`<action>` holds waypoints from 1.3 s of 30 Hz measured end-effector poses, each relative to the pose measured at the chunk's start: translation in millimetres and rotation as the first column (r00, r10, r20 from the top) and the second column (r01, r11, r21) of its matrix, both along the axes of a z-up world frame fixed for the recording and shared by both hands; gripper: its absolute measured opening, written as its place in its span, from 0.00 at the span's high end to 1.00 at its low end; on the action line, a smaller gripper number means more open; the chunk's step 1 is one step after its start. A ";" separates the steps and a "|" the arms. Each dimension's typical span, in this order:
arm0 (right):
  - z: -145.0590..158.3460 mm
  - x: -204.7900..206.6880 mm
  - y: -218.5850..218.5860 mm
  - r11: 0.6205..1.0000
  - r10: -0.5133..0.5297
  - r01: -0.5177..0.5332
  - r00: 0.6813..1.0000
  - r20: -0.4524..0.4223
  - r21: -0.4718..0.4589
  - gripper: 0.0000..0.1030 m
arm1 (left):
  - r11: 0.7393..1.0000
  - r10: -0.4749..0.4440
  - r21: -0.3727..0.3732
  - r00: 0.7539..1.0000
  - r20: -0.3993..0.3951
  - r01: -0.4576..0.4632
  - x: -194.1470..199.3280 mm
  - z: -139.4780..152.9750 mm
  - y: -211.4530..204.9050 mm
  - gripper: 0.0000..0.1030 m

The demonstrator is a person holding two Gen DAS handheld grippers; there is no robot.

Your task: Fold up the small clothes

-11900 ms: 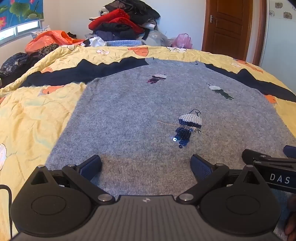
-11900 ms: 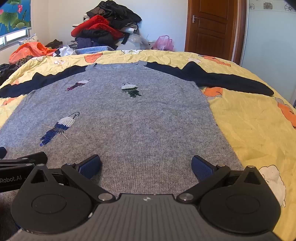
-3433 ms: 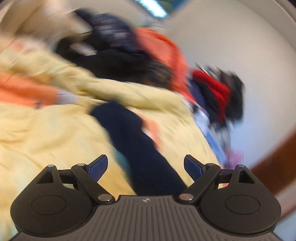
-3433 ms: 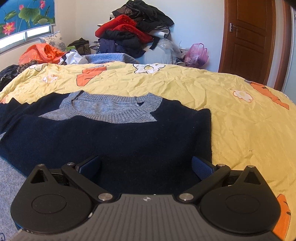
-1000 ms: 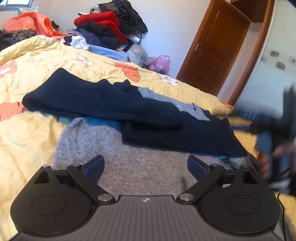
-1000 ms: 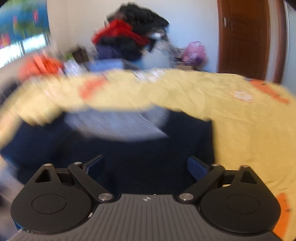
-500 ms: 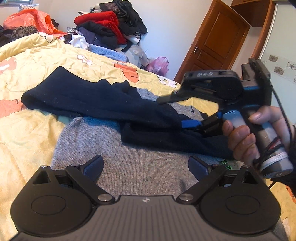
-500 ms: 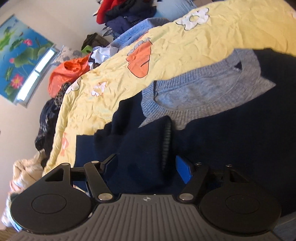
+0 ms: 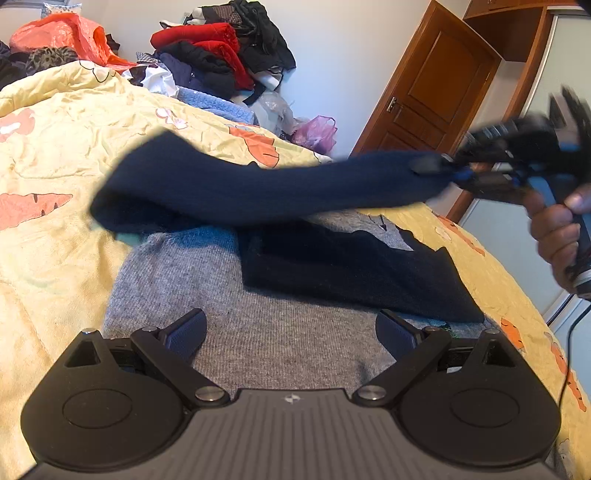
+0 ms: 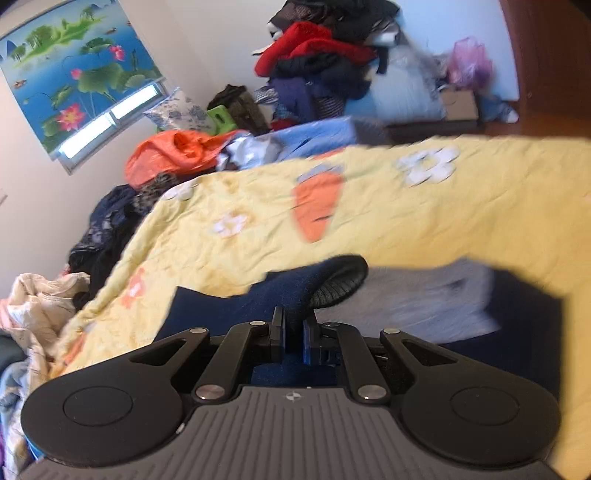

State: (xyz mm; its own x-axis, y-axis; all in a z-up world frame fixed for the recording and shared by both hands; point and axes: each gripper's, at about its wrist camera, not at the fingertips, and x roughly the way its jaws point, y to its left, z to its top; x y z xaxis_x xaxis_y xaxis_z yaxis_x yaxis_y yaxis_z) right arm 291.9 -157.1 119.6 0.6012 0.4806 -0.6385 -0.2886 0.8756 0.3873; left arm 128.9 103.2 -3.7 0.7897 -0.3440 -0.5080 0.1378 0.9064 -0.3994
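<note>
A grey knit sweater [image 9: 273,343] with navy sleeves lies on the yellow bedspread [image 9: 55,155]. One navy sleeve [image 9: 354,273] lies folded across its chest. My right gripper [image 10: 293,338] is shut on the cuff [image 10: 332,280] of the other navy sleeve [image 9: 258,188] and holds it stretched in the air over the sweater; it shows blurred at the right of the left wrist view [image 9: 458,173]. My left gripper [image 9: 291,328] is open and empty, low over the grey body near the hem.
A heap of red, black and blue clothes [image 9: 218,51] sits beyond the bed's far edge, with an orange bag [image 9: 70,33] to its left and a pink bag [image 9: 317,129]. A brown door [image 9: 432,99] stands at the right. More laundry [image 10: 48,295] lies off the bed's left side.
My right gripper has shut on the left sleeve's cuff and lifted it, pulling the sleeve up and to the right across the sweater. My left gripper has stayed open over the hem.
</note>
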 end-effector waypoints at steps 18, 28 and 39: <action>-82.1 -23.6 -88.9 0.981 -0.174 0.162 0.977 -0.121 -0.106 0.88 | 1.000 0.001 0.030 1.000 -0.003 0.000 1.5 1.8 -4.6 0.04; -58.5 -67.8 -70.6 0.933 -0.258 0.306 0.937 0.237 -0.191 0.54 | 0.999 0.001 0.040 1.000 -0.004 -0.001 2.3 1.5 -7.3 0.04; -108.1 -52.3 -24.4 0.932 -0.071 0.128 0.982 0.174 -0.339 0.29 | 0.998 0.001 0.066 1.000 -0.007 0.000 2.2 2.1 -11.4 0.03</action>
State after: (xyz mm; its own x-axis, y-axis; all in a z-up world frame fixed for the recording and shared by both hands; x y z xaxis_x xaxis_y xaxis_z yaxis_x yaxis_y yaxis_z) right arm 239.6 -181.6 11.5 0.7399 0.1781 -0.6488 -0.2250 0.9743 0.0108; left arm 131.1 91.8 -1.6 0.7862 -0.3091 -0.5351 0.1350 0.9309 -0.3394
